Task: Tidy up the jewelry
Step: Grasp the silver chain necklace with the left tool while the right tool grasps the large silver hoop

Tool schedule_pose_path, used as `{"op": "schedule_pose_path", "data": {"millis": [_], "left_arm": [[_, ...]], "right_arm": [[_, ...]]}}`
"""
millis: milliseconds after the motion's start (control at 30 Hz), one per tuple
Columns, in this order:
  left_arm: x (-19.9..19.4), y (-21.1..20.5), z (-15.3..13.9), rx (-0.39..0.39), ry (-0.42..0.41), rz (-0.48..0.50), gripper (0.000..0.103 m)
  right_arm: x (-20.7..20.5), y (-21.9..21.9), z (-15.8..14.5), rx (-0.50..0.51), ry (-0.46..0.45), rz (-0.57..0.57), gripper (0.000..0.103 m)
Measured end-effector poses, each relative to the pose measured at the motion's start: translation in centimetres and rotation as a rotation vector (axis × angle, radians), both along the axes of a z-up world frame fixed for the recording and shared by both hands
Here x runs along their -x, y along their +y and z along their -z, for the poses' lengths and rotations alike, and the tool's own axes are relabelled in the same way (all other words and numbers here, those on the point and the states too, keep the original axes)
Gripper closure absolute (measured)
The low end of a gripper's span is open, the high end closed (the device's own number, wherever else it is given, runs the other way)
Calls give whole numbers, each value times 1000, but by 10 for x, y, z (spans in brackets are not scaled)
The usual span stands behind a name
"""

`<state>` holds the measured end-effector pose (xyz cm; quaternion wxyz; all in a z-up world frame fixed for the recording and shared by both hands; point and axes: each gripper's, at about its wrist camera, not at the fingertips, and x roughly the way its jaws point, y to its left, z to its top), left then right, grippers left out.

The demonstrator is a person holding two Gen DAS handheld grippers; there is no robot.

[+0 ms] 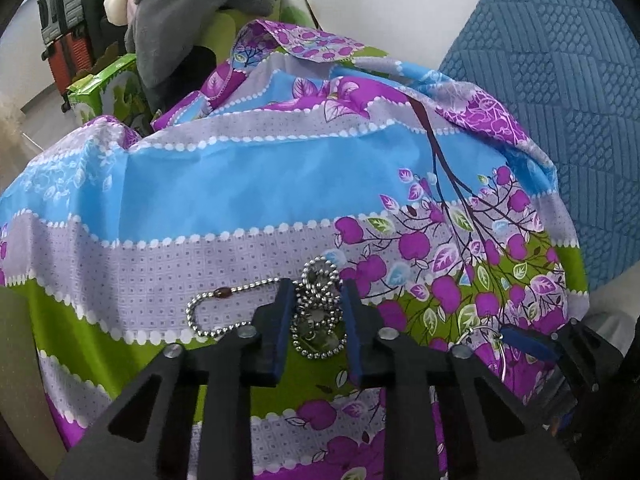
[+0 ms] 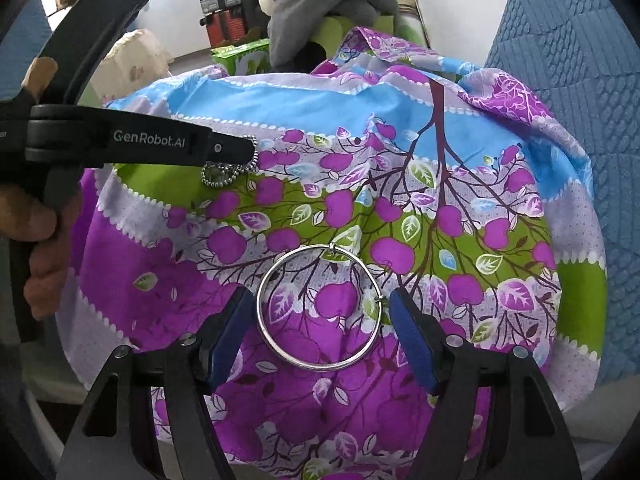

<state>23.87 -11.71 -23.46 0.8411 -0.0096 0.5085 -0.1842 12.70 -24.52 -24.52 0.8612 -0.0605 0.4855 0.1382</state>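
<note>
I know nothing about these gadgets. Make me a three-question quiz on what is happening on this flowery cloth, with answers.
1. True or false: the thin silver metal bangle lies flat on the purple, blue and green floral cloth, between the right gripper's blue-padded fingers.
2. What sits between the fingers of the left gripper?
A. a bunched silver ball chain with a dark red bead
B. a wooden spoon
C. a glass bottle
3. Fill in: behind the cloth lies a heap of ____ fleece fabric.

Key: 1 true. 2 A, the bunched silver ball chain. 3 grey, the grey fleece fabric.
</note>
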Motion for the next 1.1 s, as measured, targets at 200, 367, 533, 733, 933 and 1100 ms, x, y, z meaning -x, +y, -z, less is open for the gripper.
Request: {"op": "schedule_pose_path", "data": {"millis": [200,367,533,733,933,1100], "left_arm": [[3,-1,1,8,13,11,94],[10,7,-1,42,34,-8,94],[21,15,-11,75,52,-23,94],[40,22,-28,89,66,-29,96],[60,36,-58,122,38,-42,97],[76,49,-83,155,17,-81,97]], "right_arm": [[1,2,-1,2,7,-9,37],[-3,3,-2,4,32,-7,38],[-4,-7,-12,-54,29,33,38],[2,-11,-30,-72,-1,60,38],[11,-10,-54,-88,-26,78,38],[15,-5,-77,-109,-42,85,38]]}}
